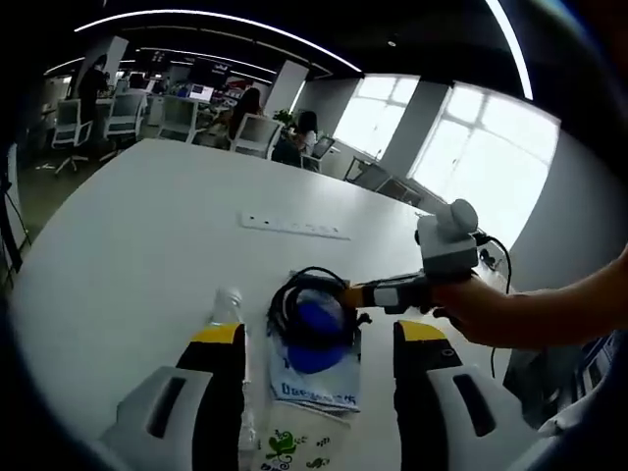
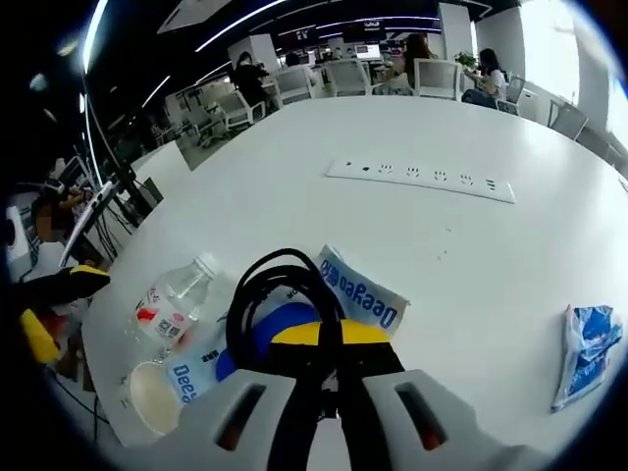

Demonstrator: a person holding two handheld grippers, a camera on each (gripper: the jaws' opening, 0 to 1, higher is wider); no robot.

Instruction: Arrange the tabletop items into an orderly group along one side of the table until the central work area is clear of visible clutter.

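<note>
One large white table (image 1: 147, 245) carries everything; a long white power strip (image 2: 422, 179) lies flat near its middle, well apart from the clutter.

Clutter sits in one cluster near the table edge. Largest piece: a white packet with blue lettering (image 2: 361, 290), lying flat. On top of it, a coil of black cable (image 1: 312, 292) looped round a blue object (image 1: 314, 324), possibly a cap or roll; the view is too warped to tell. Beside the packet on its side lies a clear plastic bottle (image 2: 175, 299) with a red-and-white label. Near the bottle stands a white paper cup (image 2: 155, 397), mouth up. A second, green-printed packet (image 1: 294, 446) lies below the blue-lettered one in the left gripper view. Well apart, a crumpled blue-and-white wrapper (image 2: 587, 348) rests alone.

Left gripper (image 1: 319, 358): jaws wide apart, yellow-tipped, straddling the packet and cable coil, gripping nothing.

Right gripper (image 2: 329, 368): jaws drawn together, pinching the black cable where the loop descends between them. In the left gripper view it reaches in from the right, held by a person's hand (image 1: 481, 306).
</note>
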